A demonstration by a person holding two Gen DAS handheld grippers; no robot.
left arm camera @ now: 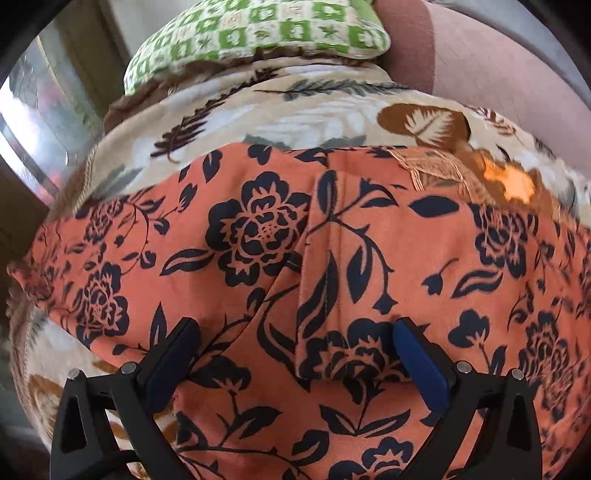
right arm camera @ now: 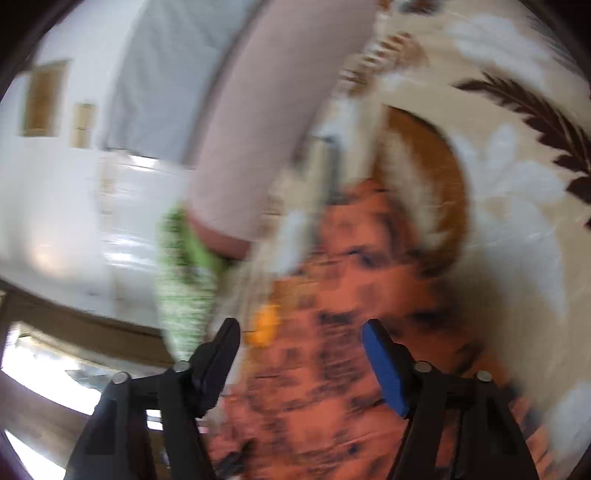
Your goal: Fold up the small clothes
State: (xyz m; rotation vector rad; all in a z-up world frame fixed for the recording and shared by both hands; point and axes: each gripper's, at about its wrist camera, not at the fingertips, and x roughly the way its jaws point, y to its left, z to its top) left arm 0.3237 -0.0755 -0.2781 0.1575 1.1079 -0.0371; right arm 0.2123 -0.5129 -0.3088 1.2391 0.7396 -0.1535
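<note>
An orange garment with dark blue flowers [left arm camera: 258, 229] lies spread on a cream leaf-print blanket [left arm camera: 314, 114]. A folded flap with a stitched edge [left arm camera: 321, 277] runs down its middle. My left gripper [left arm camera: 295, 325] hovers close over the garment's near part, pointing steeply down, open, with the flap's lower end lying between the wide-set fingers. The right wrist view is blurred by motion. In it, my right gripper [right arm camera: 301, 326] stands open above the same orange garment [right arm camera: 332, 369] near its edge, with nothing pinched between the pads.
A green and white checked pillow [left arm camera: 258, 33] sits at the head of the blanket, beside a pink bolster [left arm camera: 480, 62]. A window [left arm camera: 33, 110] is at the left. A bright orange patch [left arm camera: 509, 181] shows at the garment's far right corner.
</note>
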